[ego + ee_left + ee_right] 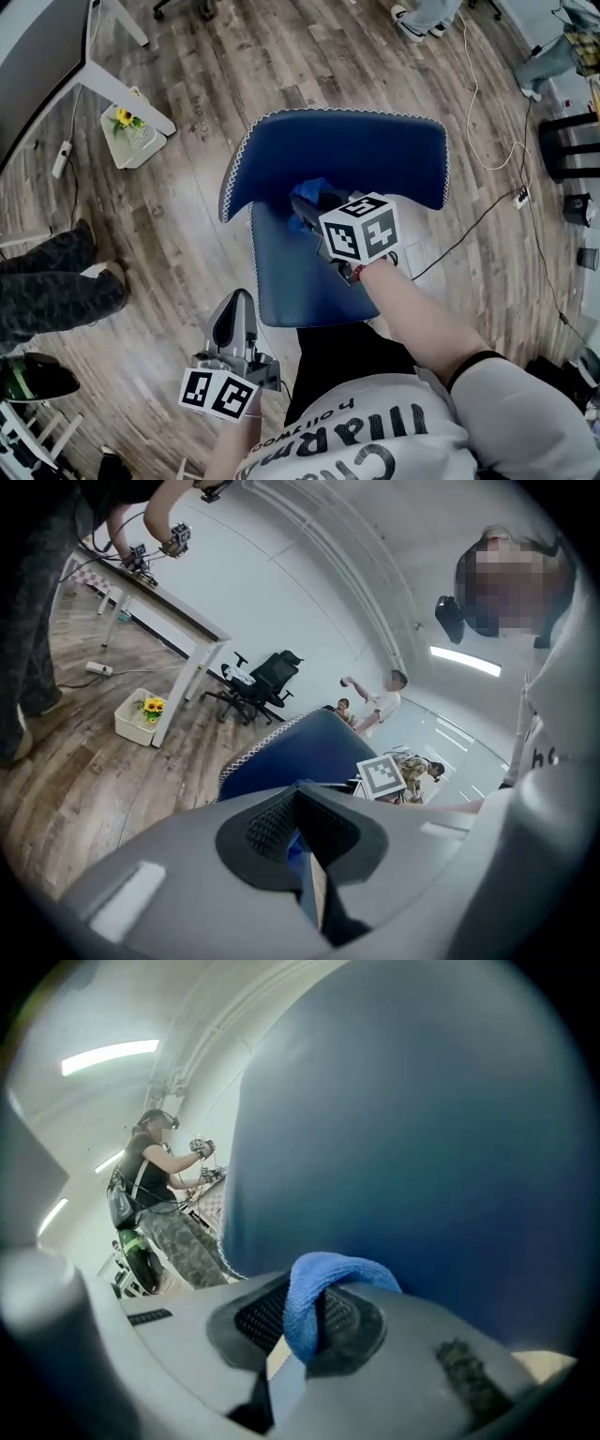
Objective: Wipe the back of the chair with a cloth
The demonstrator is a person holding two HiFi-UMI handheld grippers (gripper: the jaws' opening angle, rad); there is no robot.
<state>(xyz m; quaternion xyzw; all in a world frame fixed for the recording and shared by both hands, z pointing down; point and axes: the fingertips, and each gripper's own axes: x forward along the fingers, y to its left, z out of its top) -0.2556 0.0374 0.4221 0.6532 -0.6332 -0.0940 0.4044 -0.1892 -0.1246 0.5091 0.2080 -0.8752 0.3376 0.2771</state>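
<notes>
Right gripper (302,202) clamped on cloth (315,187), cloth at the foot of the chair back (347,148); left gripper (236,306) idle.

Right jaws are closed on a fold of the blue cloth, which loops over their tips, so soft pile rather than plastic meets the upholstery. The cloth sits low on the back's front face, left of centre, just above the rear edge of the seat (292,274). In the right gripper view the blue back fills the field right behind the cloth; it looks pressed on, though contact itself is not resolved. Left jaws are together with nothing between them. That gripper is held off the seat's front-left corner above the wood floor (169,234), probably to stay clear of the stroke. Judgement: wiping is under way, and the upper back is probably yet to be covered.
</notes>
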